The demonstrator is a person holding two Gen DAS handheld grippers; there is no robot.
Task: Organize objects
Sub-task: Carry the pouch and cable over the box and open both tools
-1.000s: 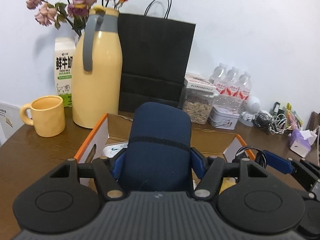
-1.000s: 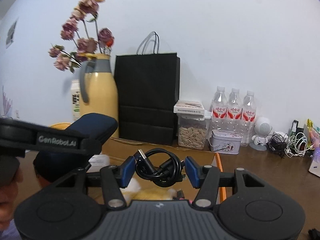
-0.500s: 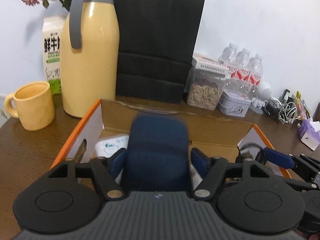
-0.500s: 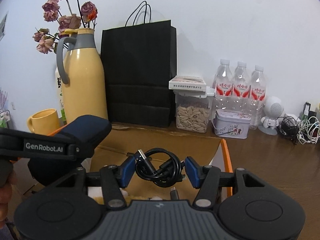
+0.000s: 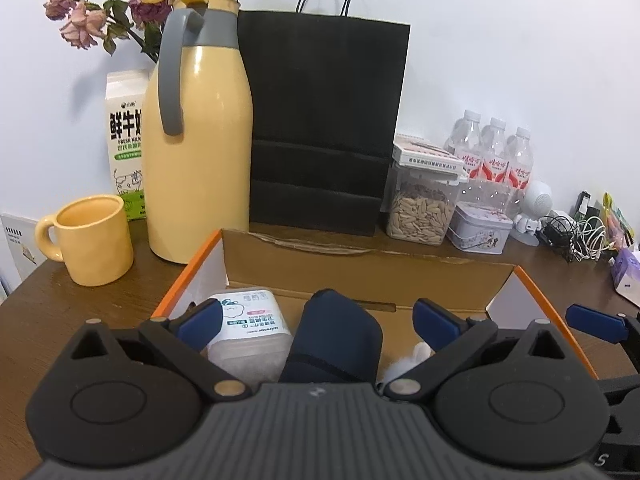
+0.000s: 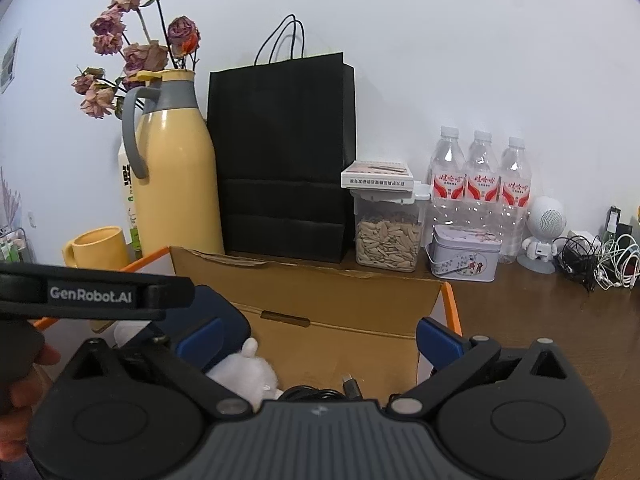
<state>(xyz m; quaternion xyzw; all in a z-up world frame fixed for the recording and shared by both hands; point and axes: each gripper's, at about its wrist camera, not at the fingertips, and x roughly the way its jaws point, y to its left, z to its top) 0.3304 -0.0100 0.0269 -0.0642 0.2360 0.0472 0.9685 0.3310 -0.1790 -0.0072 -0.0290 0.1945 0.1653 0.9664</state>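
Tongs left (image 5: 318, 322) and right (image 6: 318, 340) spread over cardboard box (image 5: 360, 276), navy case (image 5: 334, 340) between left pads, untouched.

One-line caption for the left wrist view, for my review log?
Open left gripper above cardboard box; navy pouch lies inside beside cotton-pad pack.

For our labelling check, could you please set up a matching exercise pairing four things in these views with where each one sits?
Column 1:
1. navy pouch
2. black cable
3. yellow mug
4. flat box

Column 2:
A. on the lid of the seed jar
B. in the cardboard box, beside the cotton pad pack
C. on the table left of the cardboard box
D. in the cardboard box, near the white plush toy

Pairs: 1-B, 2-D, 3-C, 4-A
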